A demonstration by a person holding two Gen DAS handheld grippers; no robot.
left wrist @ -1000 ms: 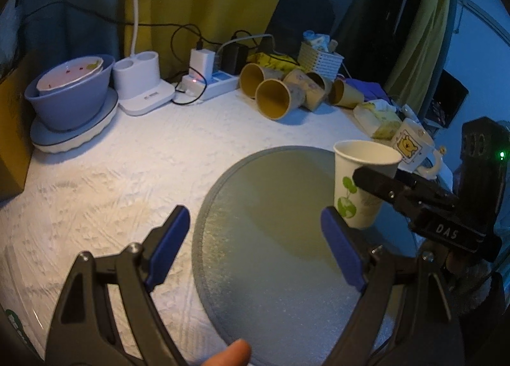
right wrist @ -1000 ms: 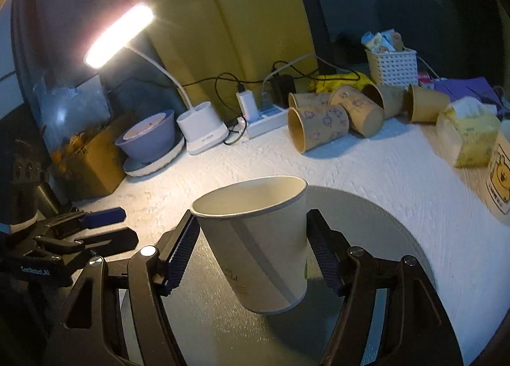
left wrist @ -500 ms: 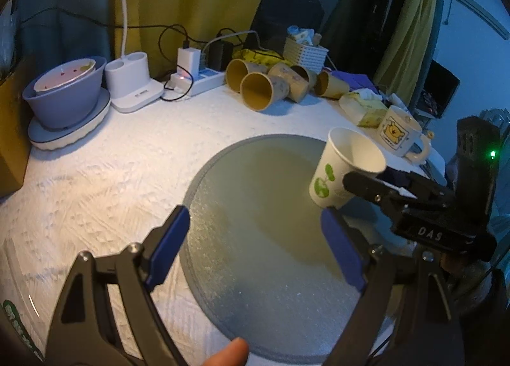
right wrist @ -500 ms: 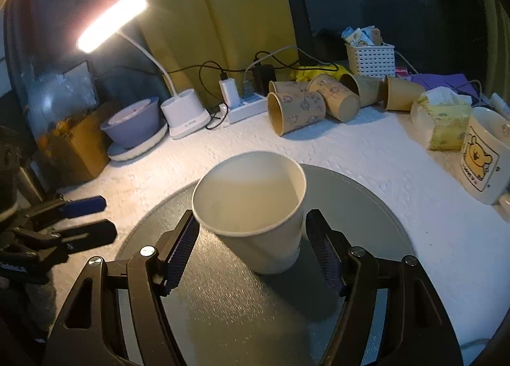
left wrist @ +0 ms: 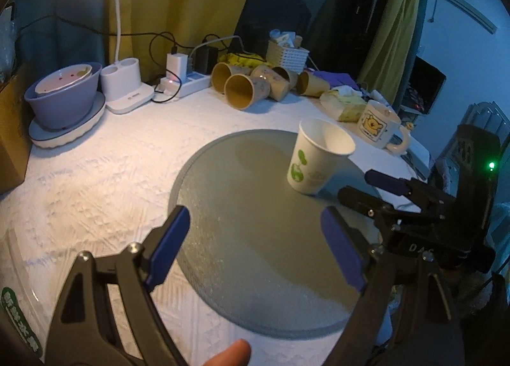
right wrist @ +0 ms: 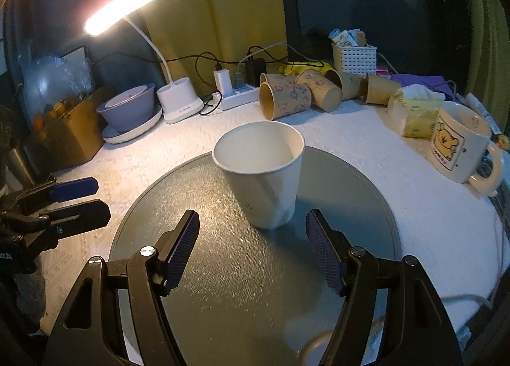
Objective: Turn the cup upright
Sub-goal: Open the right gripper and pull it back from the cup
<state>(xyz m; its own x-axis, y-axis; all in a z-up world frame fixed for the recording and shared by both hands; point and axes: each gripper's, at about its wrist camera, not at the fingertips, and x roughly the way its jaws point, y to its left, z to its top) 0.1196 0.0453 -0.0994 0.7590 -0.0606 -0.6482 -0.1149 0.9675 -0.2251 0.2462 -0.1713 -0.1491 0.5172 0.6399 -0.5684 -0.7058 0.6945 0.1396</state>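
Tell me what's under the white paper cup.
The white paper cup stands upright on the round grey mat, which lies on the white tablecloth. The mat patch beneath its base is covered.

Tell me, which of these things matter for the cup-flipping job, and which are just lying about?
Part of the job:
white cup, upright on the grey mat
right gripper, open
left gripper, open

Just lying about:
brown cups
mug
lamp
bowl
basket
tissues
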